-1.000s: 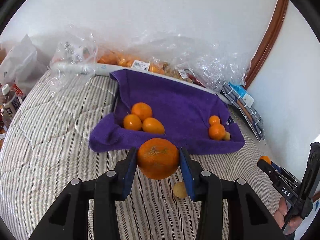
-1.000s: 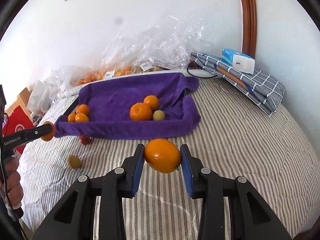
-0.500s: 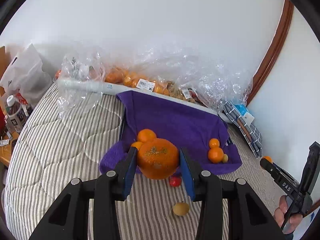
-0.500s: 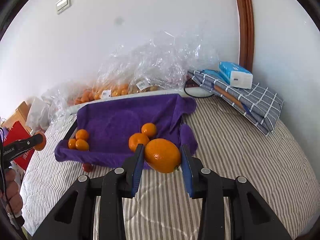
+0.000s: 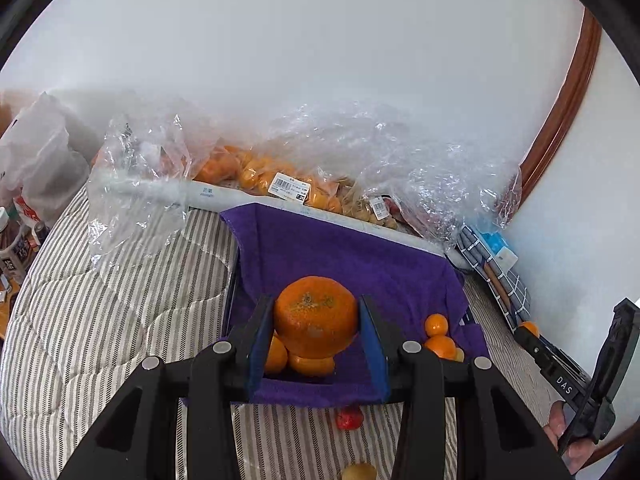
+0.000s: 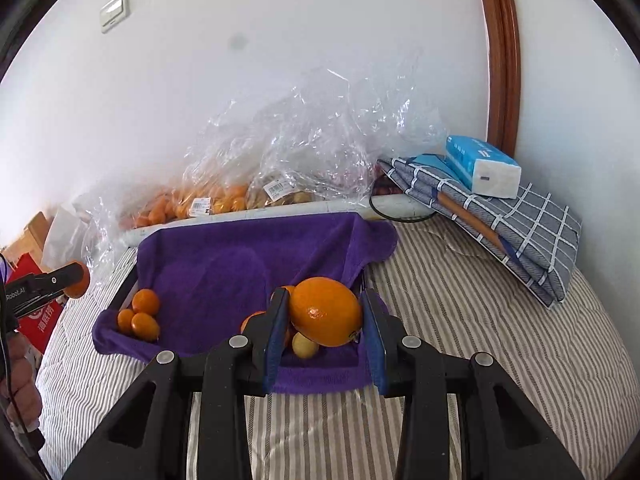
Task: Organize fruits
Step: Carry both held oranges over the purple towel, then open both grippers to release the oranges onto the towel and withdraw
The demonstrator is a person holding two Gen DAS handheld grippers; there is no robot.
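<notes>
My left gripper [image 5: 316, 322] is shut on a rough-skinned mandarin [image 5: 315, 316], held over the near left end of a tray lined with a purple towel [image 5: 352, 260]. Small oranges [image 5: 310, 364] lie below it in the tray. My right gripper [image 6: 325, 314] is shut on a smooth orange [image 6: 326, 311] over the tray's near right corner [image 6: 320, 378], above a yellow-green fruit [image 6: 305, 345]. Three small oranges [image 6: 140, 316] sit at the tray's left end. A red fruit [image 5: 349, 417] and a yellow-brown fruit [image 5: 359, 471] lie on the striped bedding before the tray.
Clear plastic bags of oranges [image 5: 256, 176] lie behind the tray against the wall. A folded plaid cloth [image 6: 512, 232] with a tissue pack [image 6: 482, 166] sits at the right. Bottles and bags [image 5: 24, 208] stand at the left bed edge.
Both grippers have risen and moved forward with their fruit, from above the bedding before the tray to over the tray's near edge.
</notes>
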